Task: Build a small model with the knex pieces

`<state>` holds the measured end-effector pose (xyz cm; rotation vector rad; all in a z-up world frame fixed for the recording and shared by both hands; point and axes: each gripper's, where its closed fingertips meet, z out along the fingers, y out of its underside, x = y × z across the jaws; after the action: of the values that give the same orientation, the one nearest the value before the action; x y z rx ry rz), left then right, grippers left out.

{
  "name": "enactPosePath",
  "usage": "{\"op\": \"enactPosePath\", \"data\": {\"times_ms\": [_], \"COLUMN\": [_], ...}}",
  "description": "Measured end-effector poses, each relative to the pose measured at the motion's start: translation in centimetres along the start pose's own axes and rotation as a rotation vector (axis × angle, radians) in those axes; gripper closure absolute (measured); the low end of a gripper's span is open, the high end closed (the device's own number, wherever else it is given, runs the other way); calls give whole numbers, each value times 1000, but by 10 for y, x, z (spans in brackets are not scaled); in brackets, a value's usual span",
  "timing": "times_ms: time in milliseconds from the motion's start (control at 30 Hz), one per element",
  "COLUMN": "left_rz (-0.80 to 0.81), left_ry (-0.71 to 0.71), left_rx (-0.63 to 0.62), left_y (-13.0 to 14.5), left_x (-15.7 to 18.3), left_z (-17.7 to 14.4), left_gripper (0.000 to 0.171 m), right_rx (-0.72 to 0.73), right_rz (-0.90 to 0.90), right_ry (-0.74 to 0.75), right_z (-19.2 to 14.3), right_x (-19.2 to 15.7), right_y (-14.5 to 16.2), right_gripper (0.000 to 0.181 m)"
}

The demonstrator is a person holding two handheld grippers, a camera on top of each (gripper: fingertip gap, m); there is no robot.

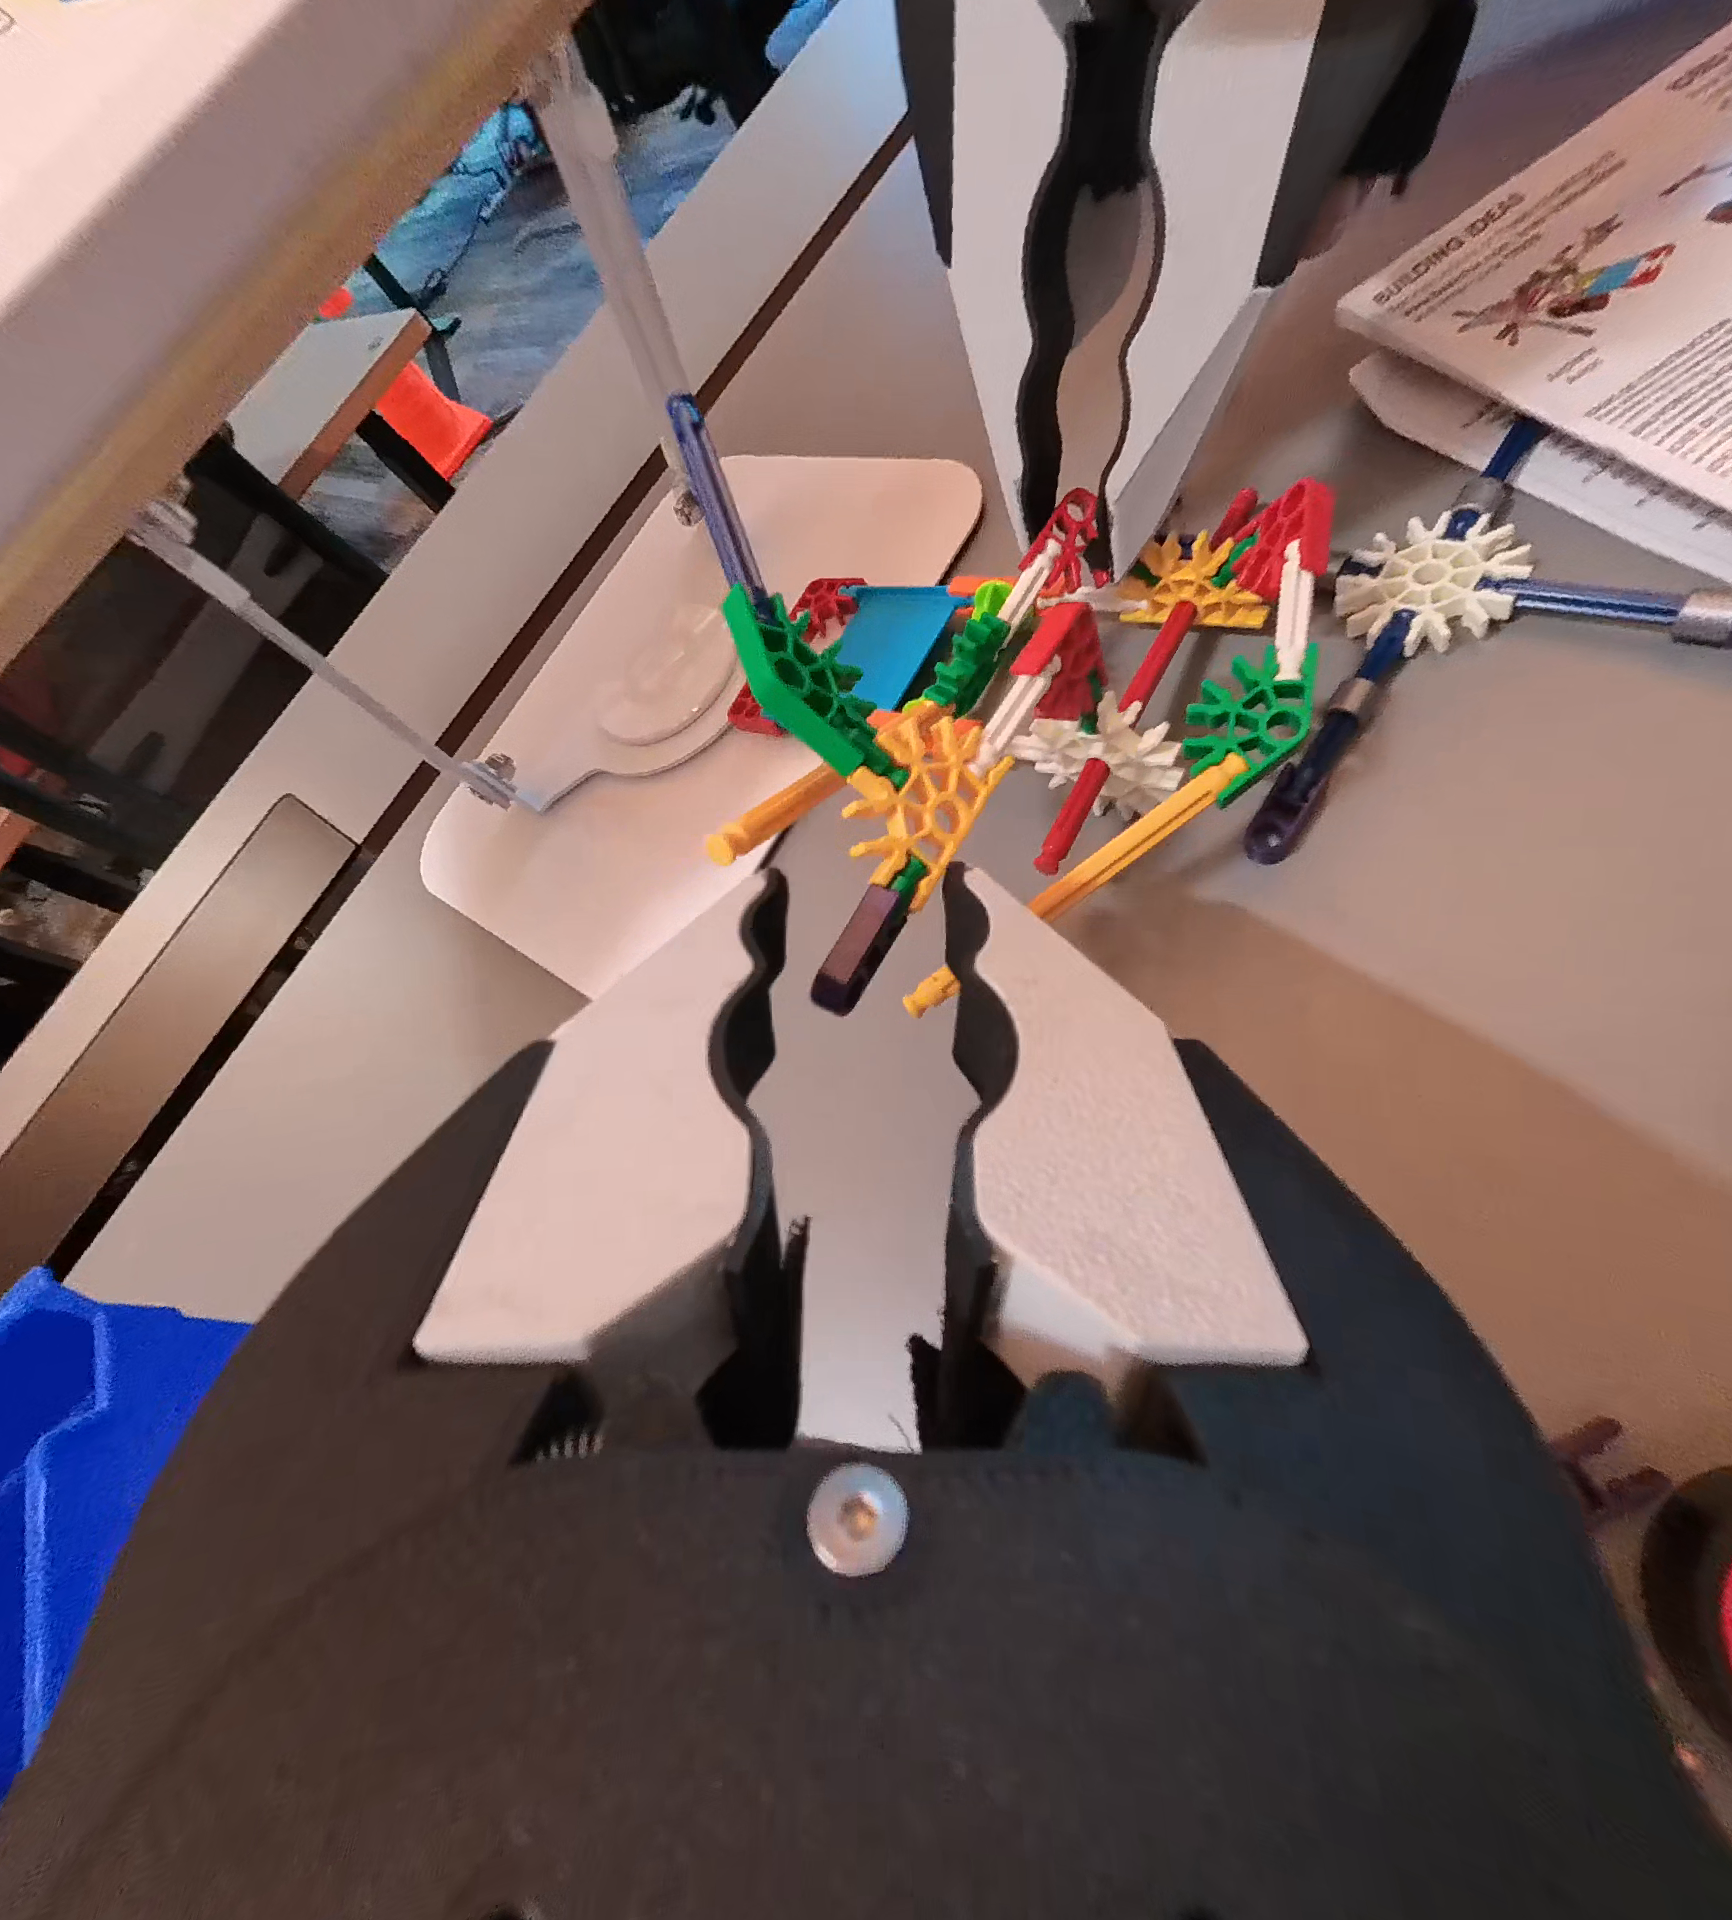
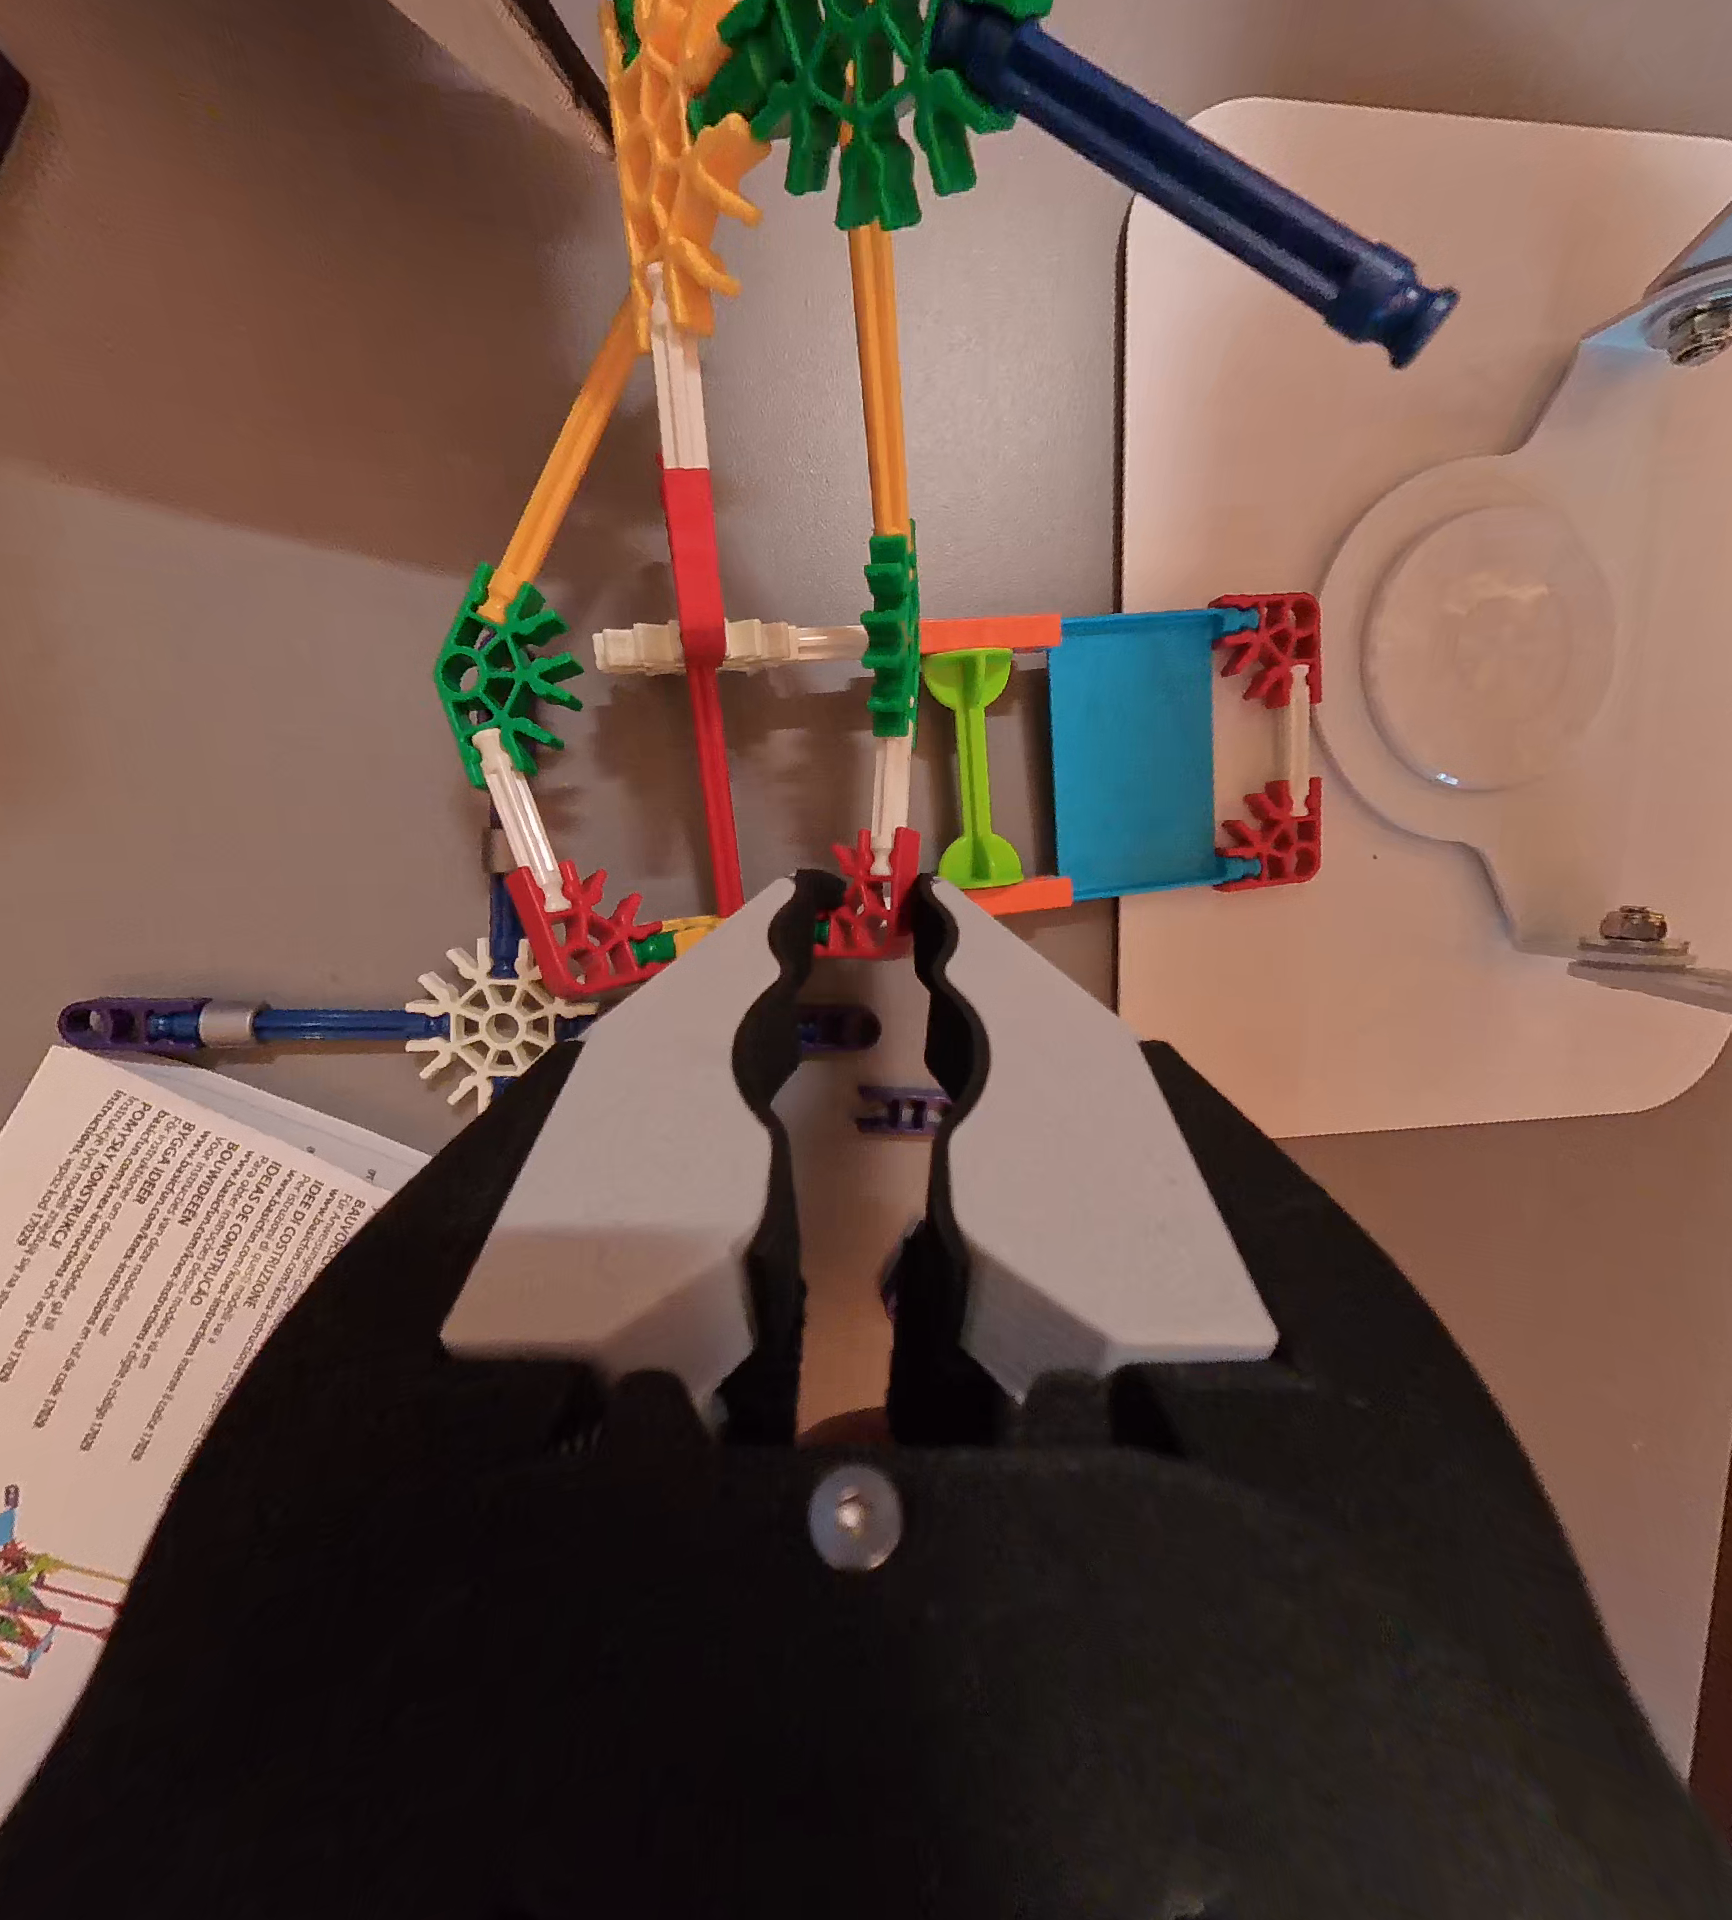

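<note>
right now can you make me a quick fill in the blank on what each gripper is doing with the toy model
1. The right gripper is shut on a ____ corner connector of the rod-and-connector model.
2. The flat panel in the model is ____.
3. The left gripper has its jaws ____, with a purple piece between the fingers.
4. In the left wrist view, a ____ bin sits at the lower left.

Missing words: red; blue; open; blue
</note>
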<state>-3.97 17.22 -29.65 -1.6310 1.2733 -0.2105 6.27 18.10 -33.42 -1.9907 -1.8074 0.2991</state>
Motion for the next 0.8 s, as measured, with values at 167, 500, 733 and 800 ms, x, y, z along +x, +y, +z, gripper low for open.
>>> {"op": "enactPosePath", "data": {"times_ms": [167, 500, 733, 800], "left_rz": [39, 129, 139, 115], "left_ry": [-9, -66, -37, -5], "left_rx": [-15, -43, -54, -47], "left_y": [3, 6, 8, 7], "left_x": [1, -7, -4, -2], "left_z": [2, -3, -5, -6], "left_gripper": [154, 147, 156, 157], "right_rx": [3, 4, 5, 5], "right_rz": [-1, -2, -4, -6], "right_ry": [-3, 0, 2, 2], "right_z": [0, 0, 1, 1], "right_x": [-1, -1, 0, 0], "right_y": [-1, -2, -2, -2], "right_gripper": [166, 165, 165, 165]}}
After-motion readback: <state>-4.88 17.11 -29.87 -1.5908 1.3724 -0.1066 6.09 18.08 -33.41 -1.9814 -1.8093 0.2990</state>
